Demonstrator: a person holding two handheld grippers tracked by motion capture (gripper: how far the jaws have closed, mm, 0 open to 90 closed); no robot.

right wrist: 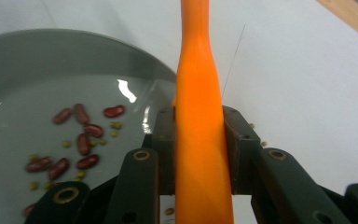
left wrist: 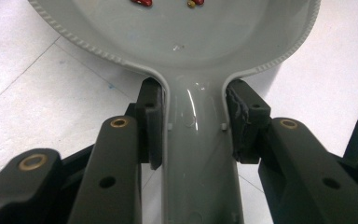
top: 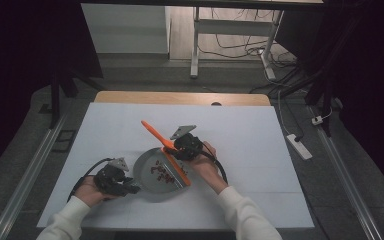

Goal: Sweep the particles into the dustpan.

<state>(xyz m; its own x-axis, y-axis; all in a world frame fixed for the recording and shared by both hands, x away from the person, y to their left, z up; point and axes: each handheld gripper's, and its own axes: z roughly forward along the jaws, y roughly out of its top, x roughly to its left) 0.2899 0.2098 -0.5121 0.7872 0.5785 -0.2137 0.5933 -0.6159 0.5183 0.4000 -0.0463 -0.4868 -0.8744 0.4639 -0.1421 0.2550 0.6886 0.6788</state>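
1. Near the front-centre of the white table top [top: 240, 130], a grey plastic dustpan with a ribbed rim [top: 150, 175] is seen lying flat, with dark red kidney beans [top: 161, 172] and a few small green-yellow grains [right wrist: 114, 126] scattered inside it.
2. The dustpan's narrow grey handle [left wrist: 193, 154] is gripped by the left gripper [left wrist: 193, 123], its jaws closed against both sides of the handle; the gripper is held in the left hand [top: 87, 190] at the pan's left.
3. An orange plastic brush with a long tapered handle [right wrist: 199, 116] is clamped between the closed jaws of the right gripper [right wrist: 199, 140]. From above, the brush's orange head [top: 176, 170] is seen lying across the right part of the pan, with the handle rising up and away to the left.
4. The right hand [top: 205, 162] is placed just right of the pan, touching the gripper it carries.
5. A wooden strip [top: 180, 98] is visible along the table's far edge; beyond it a grey floor with cables [top: 240, 50] and white desk legs [top: 196, 40] are seen.
6. Bare white surface is left open on all sides of the pan, widest toward the far and right edges.
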